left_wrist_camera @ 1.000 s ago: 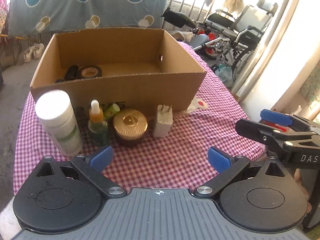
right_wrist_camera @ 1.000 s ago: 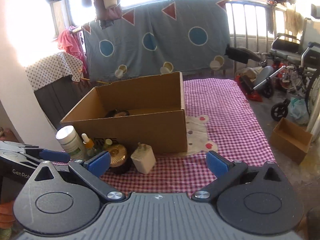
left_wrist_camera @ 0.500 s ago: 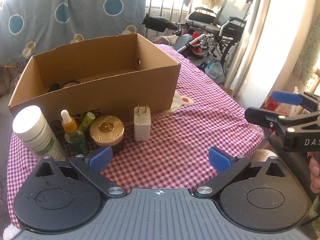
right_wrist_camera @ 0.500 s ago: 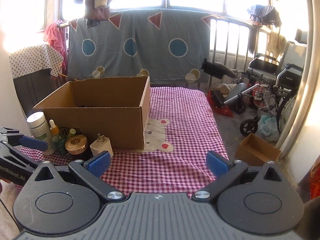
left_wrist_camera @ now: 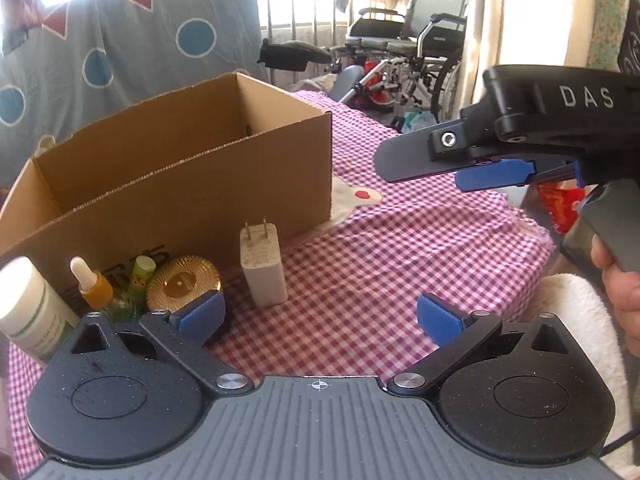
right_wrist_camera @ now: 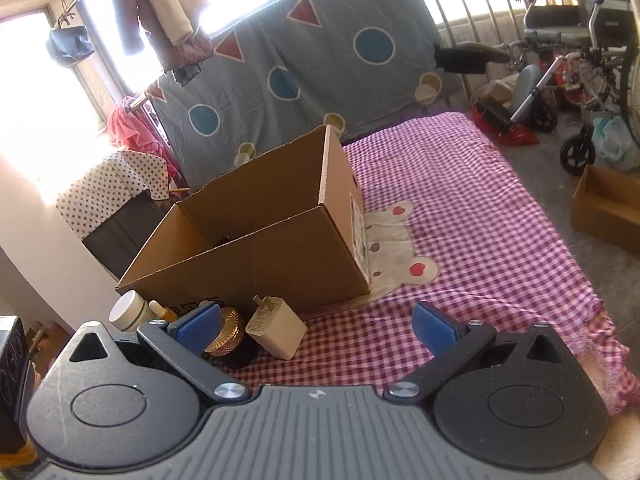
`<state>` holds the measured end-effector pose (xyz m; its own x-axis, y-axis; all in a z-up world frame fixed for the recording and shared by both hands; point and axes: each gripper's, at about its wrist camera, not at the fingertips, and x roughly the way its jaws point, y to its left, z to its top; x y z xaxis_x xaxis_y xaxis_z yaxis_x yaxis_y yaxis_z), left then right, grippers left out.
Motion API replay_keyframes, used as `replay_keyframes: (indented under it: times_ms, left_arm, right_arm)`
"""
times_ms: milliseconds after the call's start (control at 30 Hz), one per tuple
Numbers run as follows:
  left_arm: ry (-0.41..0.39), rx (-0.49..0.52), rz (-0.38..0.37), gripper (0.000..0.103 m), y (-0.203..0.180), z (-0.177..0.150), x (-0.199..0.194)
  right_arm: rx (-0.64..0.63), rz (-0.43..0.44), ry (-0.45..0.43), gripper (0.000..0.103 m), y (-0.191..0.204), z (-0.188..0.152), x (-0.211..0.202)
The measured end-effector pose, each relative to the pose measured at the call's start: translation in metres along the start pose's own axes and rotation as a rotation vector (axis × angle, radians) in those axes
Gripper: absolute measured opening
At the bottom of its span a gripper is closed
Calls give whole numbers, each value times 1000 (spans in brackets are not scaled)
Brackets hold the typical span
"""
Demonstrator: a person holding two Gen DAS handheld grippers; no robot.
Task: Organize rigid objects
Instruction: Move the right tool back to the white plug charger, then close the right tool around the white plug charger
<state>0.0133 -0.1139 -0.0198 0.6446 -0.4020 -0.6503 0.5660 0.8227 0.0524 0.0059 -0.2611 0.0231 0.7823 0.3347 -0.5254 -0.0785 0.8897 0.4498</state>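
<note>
Just ahead of the wide-open left gripper [left_wrist_camera: 320, 316], white charger [left_wrist_camera: 263, 268]; right gripper [right_wrist_camera: 318, 326] likewise open.

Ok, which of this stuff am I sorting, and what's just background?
For the job: cardboard box, charger, gold-lidded jar, dropper bottle, small green tube, white bottle.

Just lying about: wheelchair, hanging blue sheet, small box on the floor.
</note>
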Motion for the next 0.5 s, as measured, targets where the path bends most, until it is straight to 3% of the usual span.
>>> replay_keyframes:
  times_ms: [167, 300, 500]
  left_arm:
    - [-20, 73, 114, 96, -2, 8, 14]
    - [-31, 84, 120, 80, 2, 16, 21]
    - [-12, 61, 117, 61, 9, 25, 32]
  right_arm:
    - [7, 70, 64, 95, 7, 5, 31]
    - [36, 100, 135, 76, 7, 10, 57]
    - [99, 141, 234, 63, 2, 14, 85]
